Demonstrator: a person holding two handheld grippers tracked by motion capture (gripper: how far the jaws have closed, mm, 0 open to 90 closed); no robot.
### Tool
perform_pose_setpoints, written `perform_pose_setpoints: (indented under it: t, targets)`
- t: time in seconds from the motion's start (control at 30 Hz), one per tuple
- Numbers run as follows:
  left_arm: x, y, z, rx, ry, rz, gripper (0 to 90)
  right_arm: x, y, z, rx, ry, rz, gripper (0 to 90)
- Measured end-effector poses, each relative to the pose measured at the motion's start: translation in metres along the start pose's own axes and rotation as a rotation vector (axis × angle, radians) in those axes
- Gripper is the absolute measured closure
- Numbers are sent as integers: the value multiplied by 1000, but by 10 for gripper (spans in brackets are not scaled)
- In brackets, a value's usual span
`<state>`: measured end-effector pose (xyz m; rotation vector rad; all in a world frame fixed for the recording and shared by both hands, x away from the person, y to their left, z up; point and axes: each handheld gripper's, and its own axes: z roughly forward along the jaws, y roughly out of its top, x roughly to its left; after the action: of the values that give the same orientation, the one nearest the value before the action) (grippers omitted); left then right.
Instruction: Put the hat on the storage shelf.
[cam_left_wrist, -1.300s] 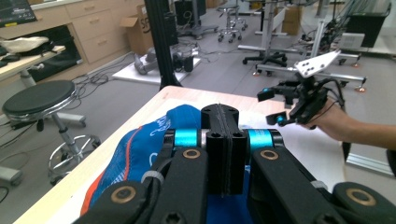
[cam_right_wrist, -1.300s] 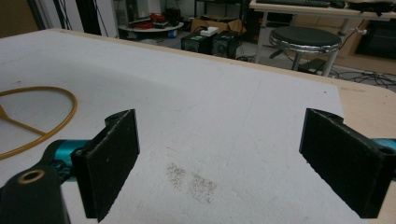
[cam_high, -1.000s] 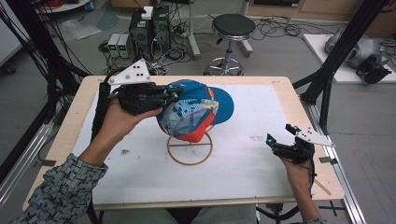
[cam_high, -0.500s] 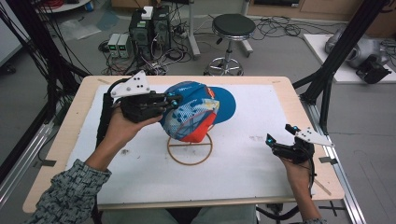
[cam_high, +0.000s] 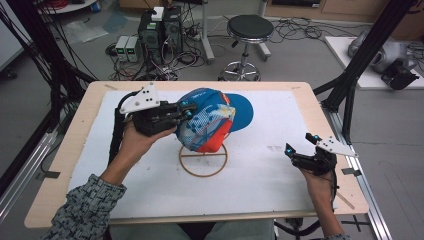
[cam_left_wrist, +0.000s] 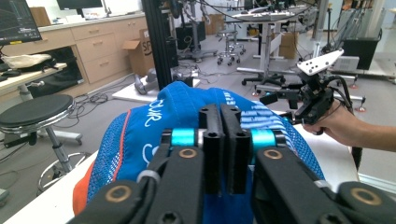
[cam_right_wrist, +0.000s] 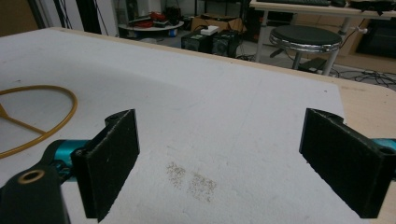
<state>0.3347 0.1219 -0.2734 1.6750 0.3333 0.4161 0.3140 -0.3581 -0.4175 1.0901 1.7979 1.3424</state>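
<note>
The baseball cap (cam_high: 212, 120), blue with a patterned mesh crown and an orange-red back, sat on top of a round wire stand (cam_high: 203, 159) near the middle of the white mat (cam_high: 280, 125), its blue brim pointing toward the far right. The left gripper (cam_high: 184, 107) was pressed against the cap's near-left side; in the left gripper view its jaws stood almost together over the blue fabric (cam_left_wrist: 187, 105), having just begun to part, and a fold of cloth seemed still pinched between them, though the pads themselves were hard to read. The right gripper (cam_high: 296, 150) rested well apart at the right of the mat, its jaws spread wide with nothing between them, the bare mat (cam_right_wrist: 224, 121) visible through the gap and the stand's ring (cam_right_wrist: 42, 116) off to one side.

The step in hand looked like setting the cap on the stand and letting go. The next move probably called for opening the left jaws fully, then drawing the gripper straight back without dragging the crown, since a snagged fold could tip the cap off its light stand.
</note>
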Motion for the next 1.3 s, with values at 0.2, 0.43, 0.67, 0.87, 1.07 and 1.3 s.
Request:
perform_pose_setpoints:
  t: [0.2, 0.43, 0.67, 0.87, 1.07, 1.3]
  targets:
    - [1, -6, -2, -29, -9, -3, 731, 0, 0, 0, 0, -2, 0, 112]
    - [-1, -10, -5, -95, 10, -21, 614, 0, 0, 0, -1, -1, 0, 112]
    - [-1, -13, -13, -132, 35, -27, 548, 0, 0, 0, -2, -1, 0, 112]
    - [2, -14, -33, -160, 89, -24, 522, -1, 0, 2, -9, 1, 4, 112]
    - [10, -22, -53, -157, 178, -30, 483, -1, 1, 5, -15, 3, 12, 113]
    - [21, -36, -77, -134, 278, -37, 463, -6, 2, 9, -31, 6, 45, 114]
